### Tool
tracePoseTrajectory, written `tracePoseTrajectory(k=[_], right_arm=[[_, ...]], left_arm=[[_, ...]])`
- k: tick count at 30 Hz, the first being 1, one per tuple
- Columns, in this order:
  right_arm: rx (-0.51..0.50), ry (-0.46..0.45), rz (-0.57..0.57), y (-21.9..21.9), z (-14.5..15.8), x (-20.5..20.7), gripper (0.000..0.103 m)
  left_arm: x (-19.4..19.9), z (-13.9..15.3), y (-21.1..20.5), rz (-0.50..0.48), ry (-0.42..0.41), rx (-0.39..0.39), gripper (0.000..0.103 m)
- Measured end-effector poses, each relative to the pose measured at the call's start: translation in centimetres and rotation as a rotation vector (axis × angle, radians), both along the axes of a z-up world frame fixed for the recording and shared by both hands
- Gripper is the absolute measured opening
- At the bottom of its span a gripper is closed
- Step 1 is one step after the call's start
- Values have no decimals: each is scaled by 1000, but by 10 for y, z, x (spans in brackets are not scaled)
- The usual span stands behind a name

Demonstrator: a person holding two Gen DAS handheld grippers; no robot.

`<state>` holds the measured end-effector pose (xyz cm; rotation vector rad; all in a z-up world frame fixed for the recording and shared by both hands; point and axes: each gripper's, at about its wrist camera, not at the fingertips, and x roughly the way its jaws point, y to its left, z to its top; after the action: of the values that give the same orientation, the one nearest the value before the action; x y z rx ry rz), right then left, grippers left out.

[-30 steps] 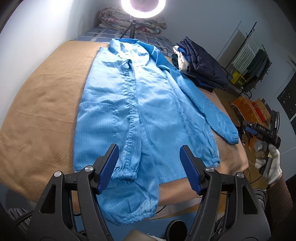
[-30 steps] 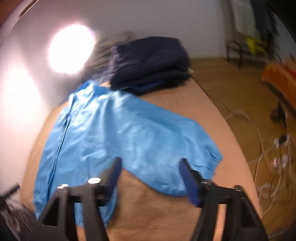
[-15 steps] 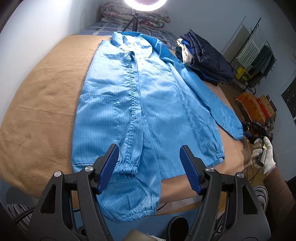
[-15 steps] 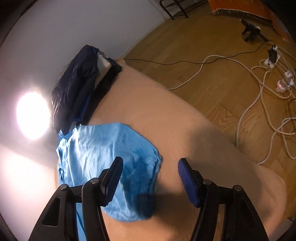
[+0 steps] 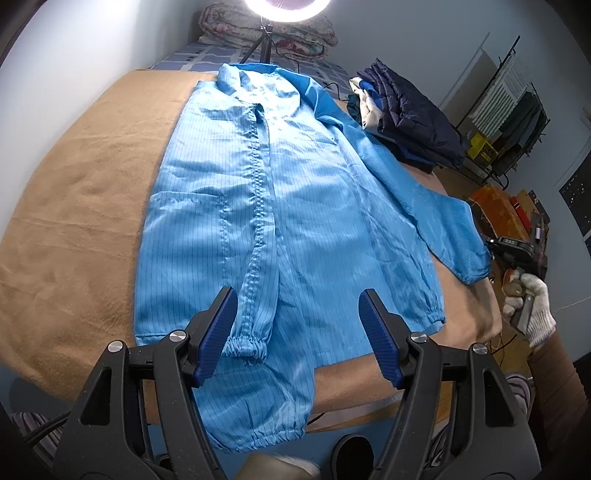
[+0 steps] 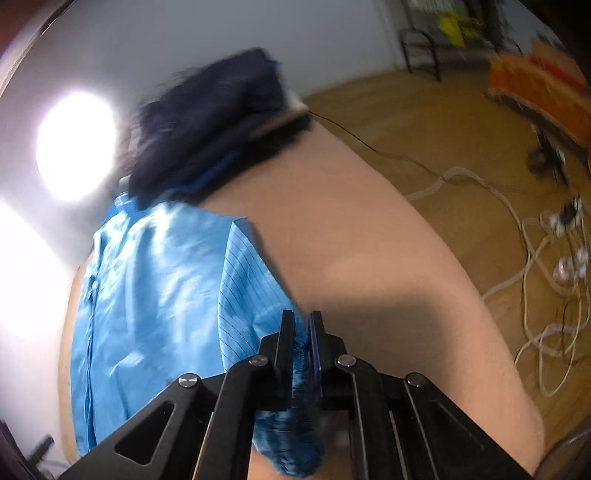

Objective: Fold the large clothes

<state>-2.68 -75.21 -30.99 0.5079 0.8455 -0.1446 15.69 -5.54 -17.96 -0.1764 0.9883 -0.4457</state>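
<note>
A: Where is the coat?

B: The blue coat (image 5: 280,206) lies front-up and spread flat on the tan blanket (image 5: 74,206), collar toward the ring light (image 5: 286,3), hem hanging over the near edge. Spreading it flat likely makes the fold lines easy to find.

A: And the right gripper (image 6: 301,332)?

B: Its jaws have just been closing, and now they pinch the elastic cuff (image 6: 295,435) of the outstretched sleeve (image 5: 436,206) on the right side. I judge the cuff is taken so the whole sleeve can be carried across the body in one sweep.

A: The left gripper (image 5: 299,332)?

B: It hangs over the hem with jaws wide apart, nothing between them. The other sleeve's cuff (image 5: 245,347) lies on the coat just below it, seemingly its next target.

A: The dark pile?

B: Folded clothes (image 5: 406,122) sit beside the coat's shoulder, out of the way.
</note>
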Motion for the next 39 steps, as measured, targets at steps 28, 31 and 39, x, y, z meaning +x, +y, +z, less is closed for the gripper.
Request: tracePoseTrajectory(k=[28,31,39], right_arm=[[-162,6,854,307,8,-99,4],[-149,15,892,308,6,-102,4],[-1,-52,810,260,31,-95,44]], left_arm=[[20,-36,11,13,199,-329,70],[18,-43,-1,-5,207,-292,70],[10,-58,-32,-75,228,-231,70]])
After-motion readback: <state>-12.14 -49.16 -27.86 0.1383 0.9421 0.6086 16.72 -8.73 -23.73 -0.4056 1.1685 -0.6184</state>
